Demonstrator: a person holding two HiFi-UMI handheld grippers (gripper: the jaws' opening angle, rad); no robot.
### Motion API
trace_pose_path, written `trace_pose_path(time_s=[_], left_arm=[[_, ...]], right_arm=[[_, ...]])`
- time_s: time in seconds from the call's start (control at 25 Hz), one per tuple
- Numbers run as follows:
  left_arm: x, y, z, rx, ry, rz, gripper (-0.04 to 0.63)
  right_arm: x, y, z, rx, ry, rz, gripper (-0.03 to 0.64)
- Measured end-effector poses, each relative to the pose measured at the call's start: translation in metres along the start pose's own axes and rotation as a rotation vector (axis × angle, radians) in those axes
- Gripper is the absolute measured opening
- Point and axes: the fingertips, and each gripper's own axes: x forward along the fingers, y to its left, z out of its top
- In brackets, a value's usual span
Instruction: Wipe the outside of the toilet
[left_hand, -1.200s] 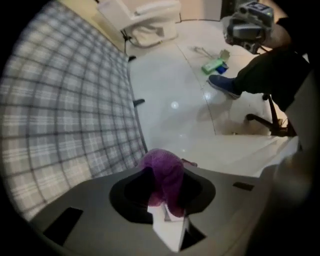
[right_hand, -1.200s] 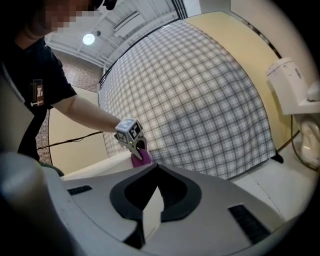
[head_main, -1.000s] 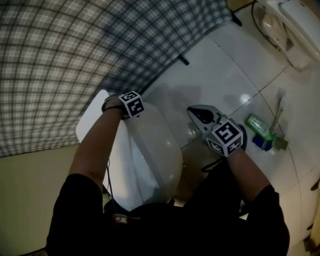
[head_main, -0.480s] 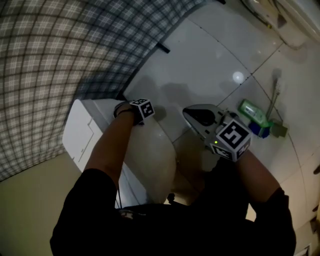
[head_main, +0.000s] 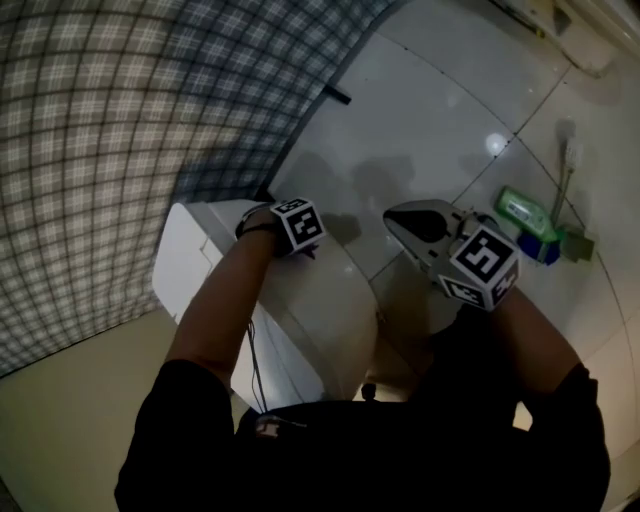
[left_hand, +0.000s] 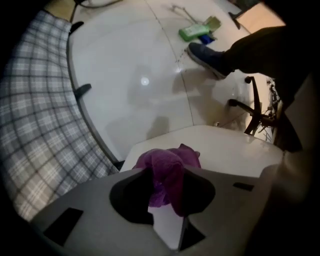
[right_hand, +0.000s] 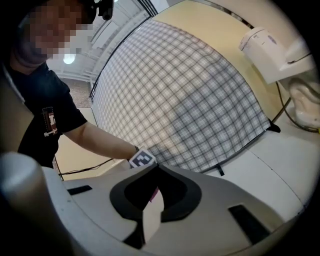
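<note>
Between the left gripper's (left_hand: 167, 175) jaws sits a bunched purple cloth (left_hand: 167, 159), pinched tight and resting on the toilet's (left_hand: 225, 145) white top near its edge. Beside the toilet, clear of it, the right gripper (right_hand: 156, 167) hangs over the tiled floor (head_main: 430, 110), its jaws pressed together on nothing. A plaid curtain (head_main: 110, 120) stands behind the toilet. A green bottle (head_main: 522, 213) lies on the floor past the right gripper.

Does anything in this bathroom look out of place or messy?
Yes: a green packet and a thin brush-like stick lie loose on the floor tiles near the toilet, as if dropped there. Nothing looks spilled or broken.
</note>
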Motion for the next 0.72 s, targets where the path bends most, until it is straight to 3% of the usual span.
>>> trace_pose_path(time_s=[0.12, 0.24, 0.32, 0.44, 0.56, 0.72], left_arm=[[-0.066, -0.02, -0.021, 0.049, -0.053, 0.054, 0.091], [-0.088, -0.049, -0.038, 0.151, 0.003, 0.091, 0.091], [-0.077, -0.066, -0.043, 0.189, 0.071, 0.065, 0.091], [-0.032, -0.082, -0.05, 0.187, 0.184, -0.035, 0.091], [0.017, -0.108, -0.034, 0.212, 0.236, -0.114, 0.091], [0.05, -0.101, -0.009, 0.189, 0.289, -0.108, 0.091]], right_arm=[[-0.003, 0.008, 0.007, -0.005, -0.009, -0.002, -0.006], [-0.007, 0.015, 0.006, -0.023, -0.007, -0.018, -0.006], [-0.011, 0.018, 0.003, -0.035, -0.008, -0.015, -0.006], [-0.018, 0.019, -0.003, -0.046, -0.003, -0.008, -0.006], [-0.048, 0.022, -0.019, -0.005, 0.047, -0.046, -0.006], [-0.06, 0.01, -0.018, -0.017, 0.032, -0.052, -0.006]])
